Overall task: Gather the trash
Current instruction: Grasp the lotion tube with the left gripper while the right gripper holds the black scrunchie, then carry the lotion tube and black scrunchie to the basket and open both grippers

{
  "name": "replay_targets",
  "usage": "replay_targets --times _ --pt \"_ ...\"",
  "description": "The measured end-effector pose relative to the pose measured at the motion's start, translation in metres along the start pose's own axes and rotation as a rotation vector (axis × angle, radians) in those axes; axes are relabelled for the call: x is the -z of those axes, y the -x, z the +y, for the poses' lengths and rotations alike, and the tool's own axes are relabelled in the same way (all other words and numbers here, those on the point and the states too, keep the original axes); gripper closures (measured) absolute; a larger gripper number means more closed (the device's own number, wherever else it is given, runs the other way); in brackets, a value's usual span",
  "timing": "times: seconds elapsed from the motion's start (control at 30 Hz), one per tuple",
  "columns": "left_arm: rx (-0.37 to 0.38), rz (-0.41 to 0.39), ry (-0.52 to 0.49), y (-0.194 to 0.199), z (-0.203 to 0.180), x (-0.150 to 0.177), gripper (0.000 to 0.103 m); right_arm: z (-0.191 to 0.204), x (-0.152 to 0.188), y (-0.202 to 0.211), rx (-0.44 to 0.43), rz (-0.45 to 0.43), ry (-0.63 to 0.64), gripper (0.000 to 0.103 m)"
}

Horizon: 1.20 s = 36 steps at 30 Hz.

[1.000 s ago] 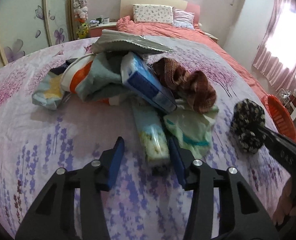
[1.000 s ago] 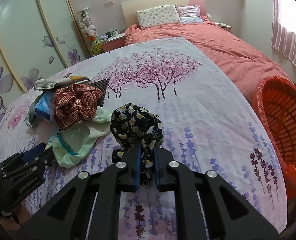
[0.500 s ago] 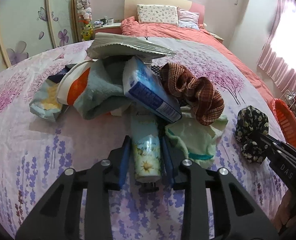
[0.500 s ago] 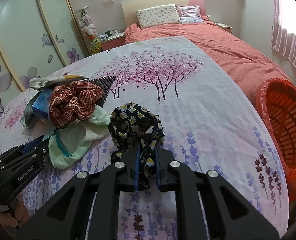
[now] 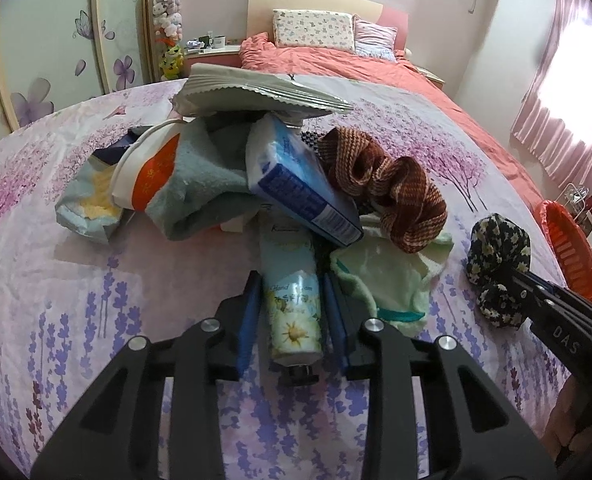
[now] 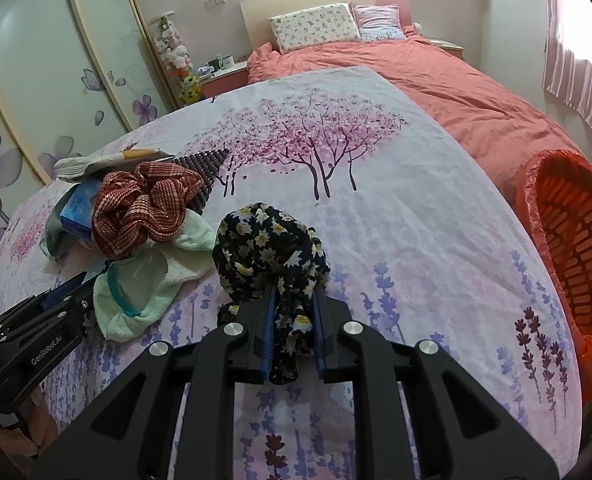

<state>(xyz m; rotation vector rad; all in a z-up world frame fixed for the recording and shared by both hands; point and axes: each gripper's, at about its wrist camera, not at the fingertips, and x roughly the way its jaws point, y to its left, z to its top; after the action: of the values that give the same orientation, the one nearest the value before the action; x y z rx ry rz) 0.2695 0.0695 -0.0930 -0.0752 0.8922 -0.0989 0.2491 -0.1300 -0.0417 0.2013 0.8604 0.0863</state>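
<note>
Closing in over the last second, the left gripper [image 5: 292,316] has brought its blue pads from well apart onto the sides of the hand-cream tube [image 5: 294,300], which now sits pinched between them, cap toward the camera. Part of the tube's print reads "Hand", above a daisy picture. The tube's far end lies under the pile [image 5: 232,184] of trash on the floral sheet [image 6: 395,216]: a blue-and-white pack [image 5: 299,192] with print too small to read leans on it, a grey foil bag [image 5: 256,94] sits on top, and an orange-and-white bag [image 5: 152,172] and a grey-green towel [image 5: 204,200] lie left of the pack. Just right of the tube are a pale green cloth [image 5: 387,280] and a brown scrunchie [image 5: 387,196].

Right of that cloth, apart from the pile, the right gripper [image 6: 292,320] is narrowly clamped on a black floral scrunchie [image 6: 268,248], held just above the sheet. Its arm in the left view shows the letters "DAS"; the left gripper's body in the right view reads "GenRobot.AI". Beyond the sheet's right edge stands an orange basket [image 6: 575,248] lined with a red bag.
</note>
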Motion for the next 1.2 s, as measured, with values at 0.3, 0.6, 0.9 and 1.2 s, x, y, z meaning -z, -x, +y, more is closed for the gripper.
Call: replay_targets --times 0.3,0.6,0.9,1.2 --pt "0.018 -0.001 -0.009 0.006 0.001 0.007 0.074 -0.004 -0.001 0.014 -0.013 -0.036 -0.009 0.092" --pt "0.014 -0.021 -0.001 0.026 0.007 0.013 0.075 -0.011 -0.005 0.035 -0.012 -0.079 -0.021 0.092" --pt "0.031 -0.108 -0.031 0.066 -0.001 0.003 0.076 -0.014 -0.003 0.036 -0.018 -0.078 -0.035 0.092" --pt "0.050 -0.201 -0.045 0.107 -0.014 -0.005 0.076 -0.017 -0.005 0.050 -0.026 -0.112 -0.039 0.092"
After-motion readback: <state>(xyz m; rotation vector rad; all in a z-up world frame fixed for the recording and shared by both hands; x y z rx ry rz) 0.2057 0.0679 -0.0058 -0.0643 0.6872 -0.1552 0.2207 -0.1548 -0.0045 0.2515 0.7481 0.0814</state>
